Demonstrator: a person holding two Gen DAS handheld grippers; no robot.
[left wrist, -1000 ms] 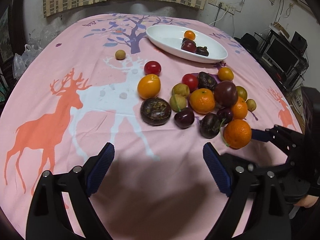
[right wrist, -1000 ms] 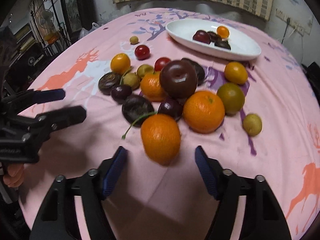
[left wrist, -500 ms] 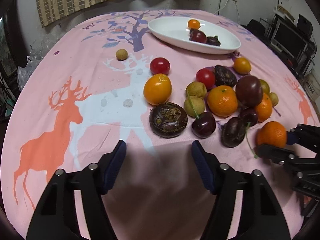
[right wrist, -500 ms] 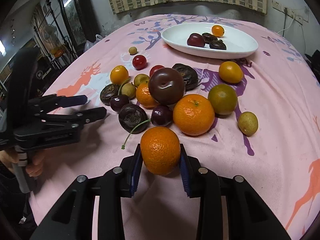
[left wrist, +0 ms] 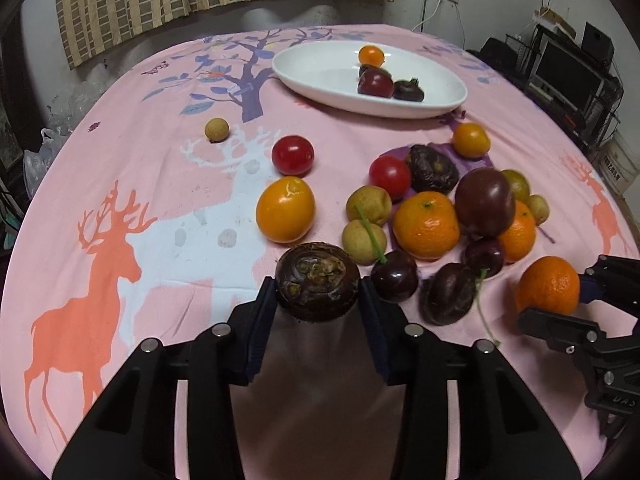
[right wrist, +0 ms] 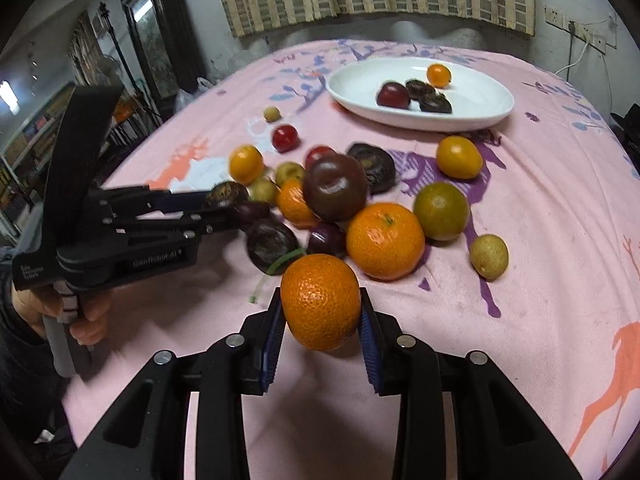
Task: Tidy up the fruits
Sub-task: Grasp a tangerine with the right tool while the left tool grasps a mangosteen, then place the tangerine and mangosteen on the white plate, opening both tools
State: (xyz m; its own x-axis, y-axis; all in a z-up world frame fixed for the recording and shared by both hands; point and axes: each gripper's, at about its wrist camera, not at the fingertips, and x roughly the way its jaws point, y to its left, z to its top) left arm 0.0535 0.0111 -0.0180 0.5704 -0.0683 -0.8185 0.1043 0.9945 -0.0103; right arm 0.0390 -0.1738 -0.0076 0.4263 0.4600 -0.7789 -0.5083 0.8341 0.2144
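Note:
A dark brown, wrinkled round fruit (left wrist: 317, 280) lies on the pink cloth, at the near left of a pile of fruit (left wrist: 436, 216). My left gripper (left wrist: 318, 294) has it between its blue pads, which touch both sides while the jaws are closing. The right wrist view shows the same left gripper (right wrist: 224, 206) at that fruit (right wrist: 226, 195). My right gripper (right wrist: 322, 308) is shut on an orange mandarin (right wrist: 320, 300), held just above the cloth; in the left wrist view the mandarin (left wrist: 548, 284) sits in the right gripper (left wrist: 560, 294) at the far right. A white oval plate (left wrist: 320, 76) at the back holds several small fruits.
Loose on the cloth to the left are a longan (left wrist: 216, 129), a red tomato (left wrist: 292, 155) and an orange fruit (left wrist: 285, 214). A hand (right wrist: 86, 316) grips the left gripper's handle. Shelves with electronics (left wrist: 572, 64) stand beyond the table's right edge.
My left gripper has come forward to the dark brown fruit and its jaws have narrowed onto it. My right gripper has shut on the mandarin and raised it slightly.

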